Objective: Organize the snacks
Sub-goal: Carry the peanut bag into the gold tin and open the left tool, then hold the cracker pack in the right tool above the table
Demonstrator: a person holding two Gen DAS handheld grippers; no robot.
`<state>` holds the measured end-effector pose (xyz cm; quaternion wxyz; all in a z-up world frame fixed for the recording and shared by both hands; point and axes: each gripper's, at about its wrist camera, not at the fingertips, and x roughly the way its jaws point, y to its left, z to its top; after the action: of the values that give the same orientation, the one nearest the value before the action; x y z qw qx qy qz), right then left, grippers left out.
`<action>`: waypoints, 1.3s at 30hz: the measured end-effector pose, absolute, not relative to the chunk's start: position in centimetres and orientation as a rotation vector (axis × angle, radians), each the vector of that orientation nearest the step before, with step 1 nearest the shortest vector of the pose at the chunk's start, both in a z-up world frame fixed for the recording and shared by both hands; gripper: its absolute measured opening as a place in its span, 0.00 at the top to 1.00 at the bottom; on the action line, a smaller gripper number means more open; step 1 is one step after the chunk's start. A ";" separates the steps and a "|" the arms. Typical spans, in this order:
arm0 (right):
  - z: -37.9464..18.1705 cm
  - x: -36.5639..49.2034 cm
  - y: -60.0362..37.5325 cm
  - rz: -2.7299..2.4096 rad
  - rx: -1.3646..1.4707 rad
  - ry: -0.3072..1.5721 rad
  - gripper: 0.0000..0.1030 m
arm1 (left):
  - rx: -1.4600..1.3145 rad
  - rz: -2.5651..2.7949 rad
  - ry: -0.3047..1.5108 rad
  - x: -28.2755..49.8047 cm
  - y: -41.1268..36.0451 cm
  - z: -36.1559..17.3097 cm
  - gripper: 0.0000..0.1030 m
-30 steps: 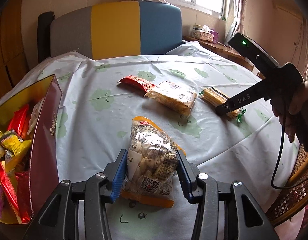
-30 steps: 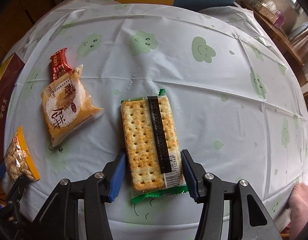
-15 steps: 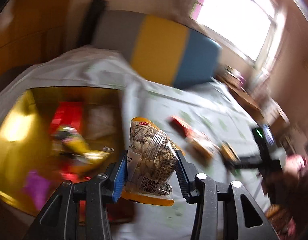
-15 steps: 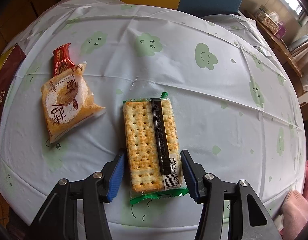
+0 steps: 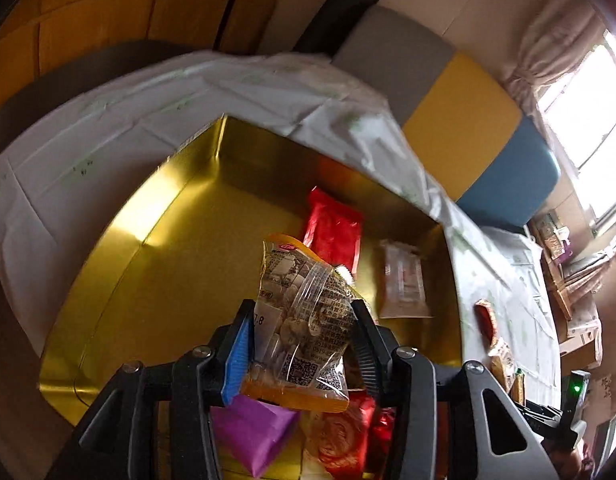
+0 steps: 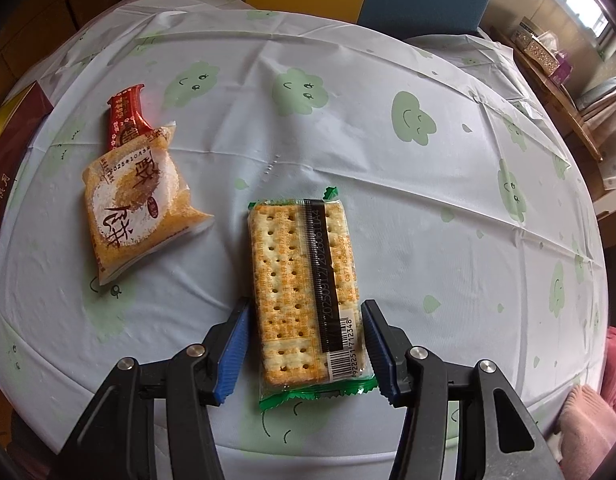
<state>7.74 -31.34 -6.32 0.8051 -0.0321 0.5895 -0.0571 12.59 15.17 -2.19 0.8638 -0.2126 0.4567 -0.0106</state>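
My left gripper (image 5: 302, 344) is shut on a clear bag of small biscuits with an orange edge (image 5: 304, 320) and holds it above the open gold-lined box (image 5: 156, 248). Inside the box lie a red packet (image 5: 334, 228), a clear packet (image 5: 404, 284), a purple packet (image 5: 256, 436) and more red wrappers. My right gripper (image 6: 306, 348) is open, its fingers on either side of the near end of a green-edged cracker pack (image 6: 304, 288) lying on the table. An orange cake packet (image 6: 136, 204) and a red bar (image 6: 126, 120) lie to its left.
The round table has a white cloth with green cloud prints (image 6: 408, 120). The box's dark red outer wall (image 6: 8, 152) shows at the far left. A grey, yellow and blue chair back (image 5: 460, 92) stands behind the table. Pink cloth (image 6: 600, 412) is at the right.
My left gripper has carried the biscuit bag off the table, swung left and now holds it over the box. My right gripper has stayed around the cracker pack, shifting only slightly.
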 end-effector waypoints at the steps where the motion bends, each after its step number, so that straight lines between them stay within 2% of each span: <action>1: -6.3 7.7 -31.4 -0.122 -0.067 1.263 0.46 | -0.446 -0.012 0.979 13.0 15.2 -2.7 0.53; 9: -6.3 7.8 -31.5 -0.121 -0.067 1.263 0.46 | -0.422 0.027 0.980 13.3 15.9 -3.6 0.41; 39: -6.2 7.3 -29.7 -0.112 -0.143 1.251 0.47 | -0.139 0.029 0.841 6.0 9.8 -0.9 0.41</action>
<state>7.32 -29.71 -6.19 0.8069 -0.0669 0.5845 -0.0525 5.99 9.76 -0.89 0.9104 -0.0674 0.4080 0.0141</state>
